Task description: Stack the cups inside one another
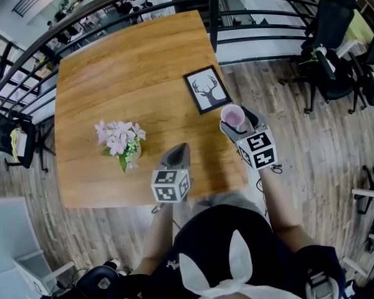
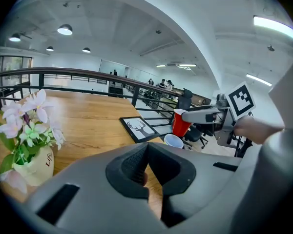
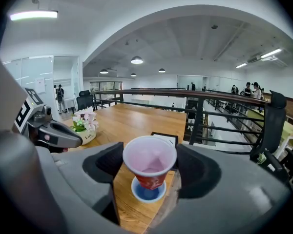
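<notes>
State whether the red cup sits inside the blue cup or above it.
Above: right gripper holds red cup upright over the blue cup's mouth.

Seeing a flower vase (image 1: 120, 143) standing on the counter (image 1: 112, 73) left of the left hand-held gripper (image 1: 177, 149), a framed deer picture (image 1: 207, 89) lying beyond the right hand-held gripper (image 1: 235, 121).
</notes>
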The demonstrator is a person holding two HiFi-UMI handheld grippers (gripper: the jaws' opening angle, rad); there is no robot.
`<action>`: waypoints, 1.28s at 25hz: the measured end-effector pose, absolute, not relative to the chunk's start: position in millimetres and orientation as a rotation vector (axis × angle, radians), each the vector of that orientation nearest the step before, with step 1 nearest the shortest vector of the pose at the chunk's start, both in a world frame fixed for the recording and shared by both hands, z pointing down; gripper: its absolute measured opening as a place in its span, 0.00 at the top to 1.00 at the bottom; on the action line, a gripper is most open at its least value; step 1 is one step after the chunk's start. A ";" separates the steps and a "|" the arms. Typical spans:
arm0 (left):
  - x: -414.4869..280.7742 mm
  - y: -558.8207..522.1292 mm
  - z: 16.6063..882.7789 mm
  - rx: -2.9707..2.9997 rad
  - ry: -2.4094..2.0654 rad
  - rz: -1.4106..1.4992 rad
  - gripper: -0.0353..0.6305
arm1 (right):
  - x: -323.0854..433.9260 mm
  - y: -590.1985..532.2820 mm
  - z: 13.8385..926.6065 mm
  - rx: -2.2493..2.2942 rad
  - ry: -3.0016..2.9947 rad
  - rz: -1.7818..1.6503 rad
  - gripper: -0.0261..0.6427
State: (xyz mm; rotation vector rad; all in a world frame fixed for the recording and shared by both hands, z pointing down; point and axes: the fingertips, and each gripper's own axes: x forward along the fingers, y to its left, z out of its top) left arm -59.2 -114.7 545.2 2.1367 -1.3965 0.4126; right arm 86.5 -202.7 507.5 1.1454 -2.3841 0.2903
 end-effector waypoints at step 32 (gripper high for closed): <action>-70.2 -107.9 538.9 2.131 -1.427 0.406 0.92 | 86.7 -191.9 549.8 1.123 -2.323 0.382 0.53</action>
